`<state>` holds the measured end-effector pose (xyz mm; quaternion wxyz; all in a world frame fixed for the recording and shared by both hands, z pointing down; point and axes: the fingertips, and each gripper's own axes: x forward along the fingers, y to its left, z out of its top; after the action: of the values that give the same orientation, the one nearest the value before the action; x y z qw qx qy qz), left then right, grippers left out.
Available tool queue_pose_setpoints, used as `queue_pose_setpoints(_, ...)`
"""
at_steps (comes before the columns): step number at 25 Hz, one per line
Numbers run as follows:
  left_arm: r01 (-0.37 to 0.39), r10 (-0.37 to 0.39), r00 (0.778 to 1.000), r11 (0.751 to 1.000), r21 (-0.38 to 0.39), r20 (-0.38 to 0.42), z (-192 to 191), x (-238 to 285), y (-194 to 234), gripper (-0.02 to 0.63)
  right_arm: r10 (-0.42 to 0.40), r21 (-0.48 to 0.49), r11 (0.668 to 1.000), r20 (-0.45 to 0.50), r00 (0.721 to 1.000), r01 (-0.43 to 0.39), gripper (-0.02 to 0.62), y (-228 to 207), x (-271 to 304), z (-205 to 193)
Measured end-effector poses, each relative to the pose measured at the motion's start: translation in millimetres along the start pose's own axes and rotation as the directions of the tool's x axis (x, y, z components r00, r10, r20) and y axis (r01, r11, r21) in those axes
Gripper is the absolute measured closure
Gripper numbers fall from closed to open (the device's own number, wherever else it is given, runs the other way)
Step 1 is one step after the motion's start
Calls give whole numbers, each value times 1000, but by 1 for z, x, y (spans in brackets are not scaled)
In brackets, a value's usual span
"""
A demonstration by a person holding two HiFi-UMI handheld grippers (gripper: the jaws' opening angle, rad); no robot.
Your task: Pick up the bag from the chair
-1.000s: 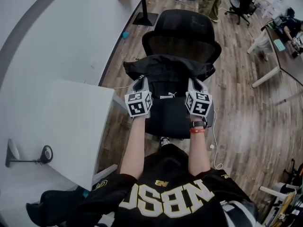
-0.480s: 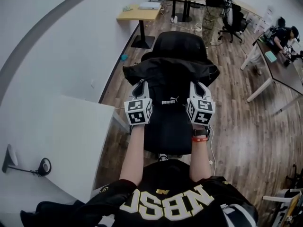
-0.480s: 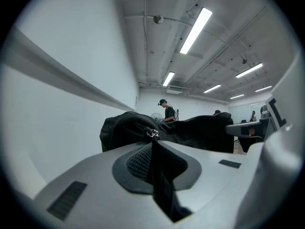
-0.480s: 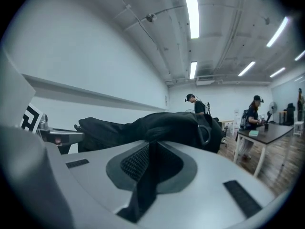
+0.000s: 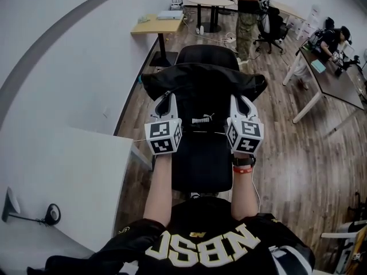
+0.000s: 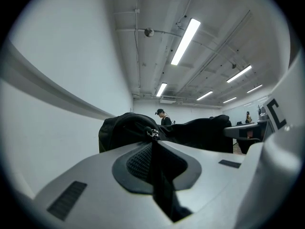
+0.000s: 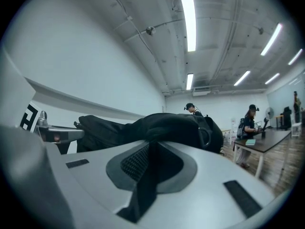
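A black bag [image 5: 200, 93] hangs stretched between my two grippers, above the seat of a black office chair [image 5: 202, 159] and in front of its backrest. My left gripper [image 5: 167, 98] is shut on the bag's left end, and my right gripper [image 5: 237, 100] is shut on its right end. In the left gripper view, black fabric runs through the closed left gripper [image 6: 153, 143], with the bag [image 6: 125, 130] bunched just beyond. The right gripper view shows the same: the right gripper [image 7: 151, 149] pinches a black fold below the bag [image 7: 167, 125].
A white table [image 5: 57, 171] stands close on the left with a small stand [image 5: 28, 209] on it. Farther off are a wooden desk [image 5: 156, 24], a standing person [image 5: 246, 7], another office chair [image 5: 269, 23] and a seated person [image 5: 334, 38] at a long desk [image 5: 327, 79].
Both grippers have risen together with the bag, which has come up off the chair seat and now covers more of the backrest.
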<state>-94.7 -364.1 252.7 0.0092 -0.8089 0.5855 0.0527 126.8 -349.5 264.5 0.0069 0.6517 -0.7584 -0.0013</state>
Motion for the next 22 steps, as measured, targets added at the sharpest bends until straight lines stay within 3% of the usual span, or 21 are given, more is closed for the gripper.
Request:
queue_pose_setpoints(7, 29, -29, 999, 1000, 7, 26, 20, 7, -14, 571, -30, -9, 999, 54, 998, 31, 557, -12, -7, 25)
queue_pose_setpoints(22, 31, -31, 999, 999, -16, 9, 12, 11, -10, 571, -30, -14, 999, 26, 999, 30, 555, -9, -5, 20)
